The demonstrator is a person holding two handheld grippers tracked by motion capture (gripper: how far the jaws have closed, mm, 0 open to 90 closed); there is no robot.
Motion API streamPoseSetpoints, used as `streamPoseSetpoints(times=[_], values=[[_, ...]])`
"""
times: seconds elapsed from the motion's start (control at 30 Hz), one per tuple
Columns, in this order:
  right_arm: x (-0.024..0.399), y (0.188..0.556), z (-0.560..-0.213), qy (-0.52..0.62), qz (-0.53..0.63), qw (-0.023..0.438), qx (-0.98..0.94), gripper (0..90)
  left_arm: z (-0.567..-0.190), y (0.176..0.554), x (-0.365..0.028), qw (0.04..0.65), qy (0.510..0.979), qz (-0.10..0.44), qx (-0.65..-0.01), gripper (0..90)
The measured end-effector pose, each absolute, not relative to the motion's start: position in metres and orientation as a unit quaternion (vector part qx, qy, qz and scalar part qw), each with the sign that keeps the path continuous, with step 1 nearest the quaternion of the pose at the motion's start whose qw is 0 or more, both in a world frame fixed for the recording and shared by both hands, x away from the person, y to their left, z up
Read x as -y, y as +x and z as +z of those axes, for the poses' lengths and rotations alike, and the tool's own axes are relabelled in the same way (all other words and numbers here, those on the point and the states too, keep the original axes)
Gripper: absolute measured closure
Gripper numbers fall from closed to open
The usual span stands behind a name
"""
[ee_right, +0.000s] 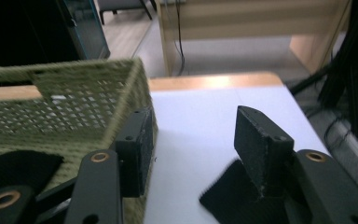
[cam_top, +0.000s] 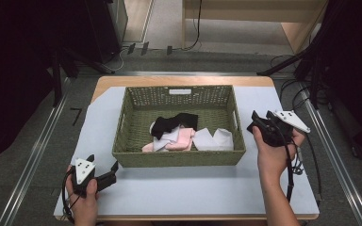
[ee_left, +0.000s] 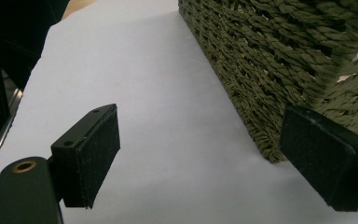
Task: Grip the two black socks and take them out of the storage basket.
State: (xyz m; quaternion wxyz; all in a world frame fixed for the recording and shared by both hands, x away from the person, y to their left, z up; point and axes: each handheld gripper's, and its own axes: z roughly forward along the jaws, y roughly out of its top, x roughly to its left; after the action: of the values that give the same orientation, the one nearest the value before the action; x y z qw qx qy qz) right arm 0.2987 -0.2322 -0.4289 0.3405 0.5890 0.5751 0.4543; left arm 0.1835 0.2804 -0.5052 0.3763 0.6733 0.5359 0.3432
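The left tongs (cam_top: 114,168) rest low on the tabletop (cam_top: 179,188) by the basket's (cam_top: 178,158) near left corner, jaws spread wide with nothing between them, held in the left hand (cam_top: 82,195). The right tongs (cam_top: 253,123) are raised just off the basket's right side in the right hand (cam_top: 273,153), forearm reaching up from the near edge; their jaws stand apart. A black cloth (ee_right: 228,191) lies under the right jaw; whether it is gripped I cannot tell. The basket holds socks (cam_top: 188,134): black, pink and white, heaped at the middle, apart from both tongs.
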Motion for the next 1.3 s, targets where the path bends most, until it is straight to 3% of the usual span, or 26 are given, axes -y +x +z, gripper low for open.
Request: streamPoseSetpoints(times=[0.2, 0.6, 1.03, 1.07, 1.3], values=[[0.203, 0.302, -0.409, 0.547, 0.461, 0.357, -0.601, 47.6, -0.505, 0.184, -0.280, 0.376, 0.673, 0.343, -0.536, 13.9], [0.151, 0.317, -0.400, 0.507, 0.480, 0.346, -0.627, 47.4, -0.505, 0.184, -0.281, 0.378, 0.673, 0.341, -0.537, 13.8], [0.096, 0.346, -0.413, 0.464, 0.467, 0.287, -0.696, 49.3, -0.505, 0.184, -0.281, 0.377, 0.673, 0.340, -0.537, 13.8], [0.086, 0.353, -0.417, 0.456, 0.457, 0.263, -0.717, 49.2, -0.505, 0.184, -0.281, 0.376, 0.674, 0.340, -0.537, 13.9], [0.061, 0.367, -0.429, 0.440, 0.425, 0.210, -0.763, 48.4, -0.505, 0.185, -0.281, 0.375, 0.675, 0.340, -0.537, 13.8]])
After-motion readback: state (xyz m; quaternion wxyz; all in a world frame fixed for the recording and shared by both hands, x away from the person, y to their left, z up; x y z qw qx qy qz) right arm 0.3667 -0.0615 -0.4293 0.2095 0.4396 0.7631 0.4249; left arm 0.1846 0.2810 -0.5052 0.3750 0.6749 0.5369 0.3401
